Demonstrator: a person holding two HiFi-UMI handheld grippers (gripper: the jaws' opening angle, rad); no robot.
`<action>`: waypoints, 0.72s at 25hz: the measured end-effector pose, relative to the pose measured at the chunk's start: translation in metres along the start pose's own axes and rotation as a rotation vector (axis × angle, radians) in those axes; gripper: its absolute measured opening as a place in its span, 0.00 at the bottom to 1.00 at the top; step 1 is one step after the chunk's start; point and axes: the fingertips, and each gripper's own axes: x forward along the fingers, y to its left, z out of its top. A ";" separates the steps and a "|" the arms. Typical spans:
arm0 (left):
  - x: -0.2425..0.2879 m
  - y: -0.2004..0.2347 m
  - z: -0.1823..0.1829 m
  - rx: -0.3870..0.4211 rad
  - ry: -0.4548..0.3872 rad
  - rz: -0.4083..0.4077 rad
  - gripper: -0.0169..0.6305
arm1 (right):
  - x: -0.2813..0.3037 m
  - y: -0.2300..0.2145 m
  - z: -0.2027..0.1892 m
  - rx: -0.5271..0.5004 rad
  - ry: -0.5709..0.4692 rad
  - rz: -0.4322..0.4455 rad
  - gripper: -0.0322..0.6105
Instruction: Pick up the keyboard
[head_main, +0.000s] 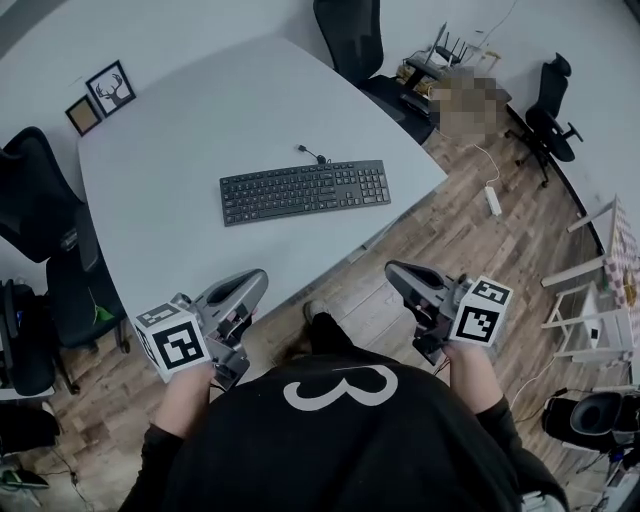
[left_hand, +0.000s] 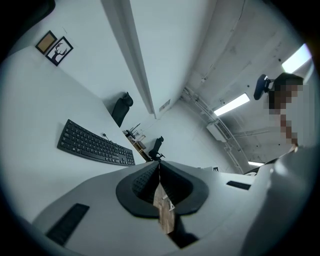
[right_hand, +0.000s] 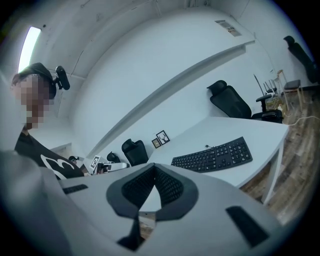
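Left tool (head_main: 260, 278): I read its jaws fully closed, pads meeting, with nothing between them. Right tool (head_main: 393, 270): same condition, closed and empty. Both tools are nearest to me. The left one has its tip at the near edge of the bench (head_main: 160, 170). The right one is over the wooden floor (head_main: 450, 235), off the bench's near right side.

Farther out, the keyboard (head_main: 305, 190) lies flat on the bench toward its right half. Its long side runs left to right and it is well apart from both tools. Neither tool touches it. Its cable (head_main: 308, 152) leaves from the far edge.

Two framed pictures (head_main: 110, 87) stand at the far left corner of the bench. A black office chair (head_main: 350, 35) stands beyond the far edge. A second chair (head_main: 30, 190) is at the bench's left side.
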 end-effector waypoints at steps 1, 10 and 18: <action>0.001 0.004 0.003 0.000 -0.005 0.019 0.05 | 0.004 -0.004 0.004 0.011 -0.005 0.021 0.06; 0.043 0.038 0.026 0.017 0.025 0.090 0.05 | 0.043 -0.062 0.026 0.059 0.050 0.111 0.06; 0.074 0.088 0.061 -0.040 -0.063 0.181 0.16 | 0.065 -0.123 0.050 0.097 0.071 0.163 0.07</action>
